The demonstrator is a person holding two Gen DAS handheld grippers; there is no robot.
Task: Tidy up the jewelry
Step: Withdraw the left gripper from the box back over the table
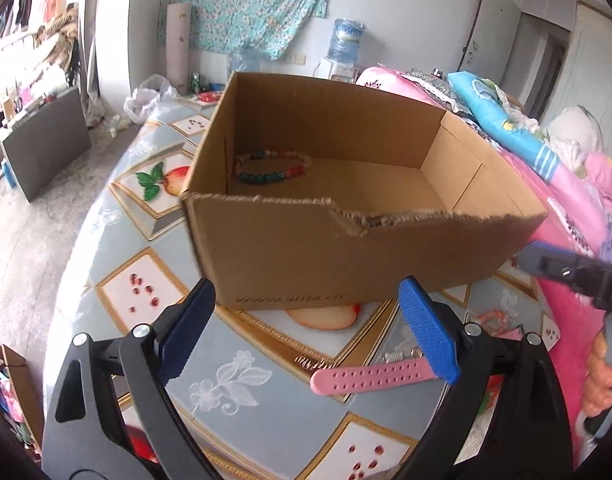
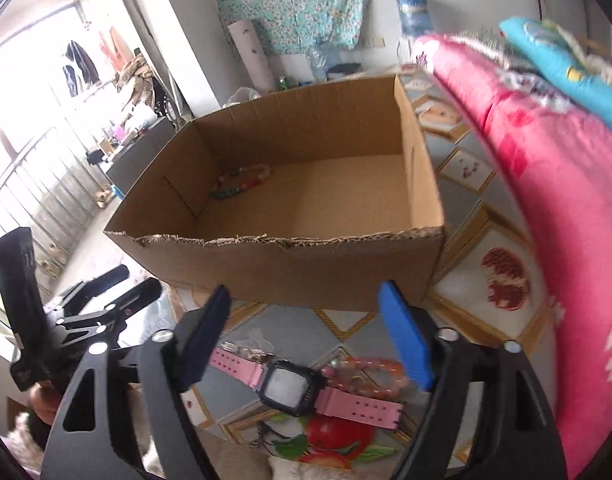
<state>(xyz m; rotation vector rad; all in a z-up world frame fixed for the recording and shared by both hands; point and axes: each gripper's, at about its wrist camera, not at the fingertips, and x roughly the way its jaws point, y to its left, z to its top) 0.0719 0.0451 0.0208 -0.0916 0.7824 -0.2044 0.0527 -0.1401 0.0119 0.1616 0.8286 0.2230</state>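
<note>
A pink-strapped watch lies flat on the fruit-patterned tablecloth, its long axis running left to right, dark square face up, below and between the spread jaws of the right gripper. A pink bead bracelet touches its strap. Beyond stands an open cardboard box, faintly printed "www…", a multicoloured bracelet in its far-left corner. The left gripper is open too, holding nothing.

box: matt torn cardboard | watch strap: smooth pink plastic | tablecloth: glossy
</note>
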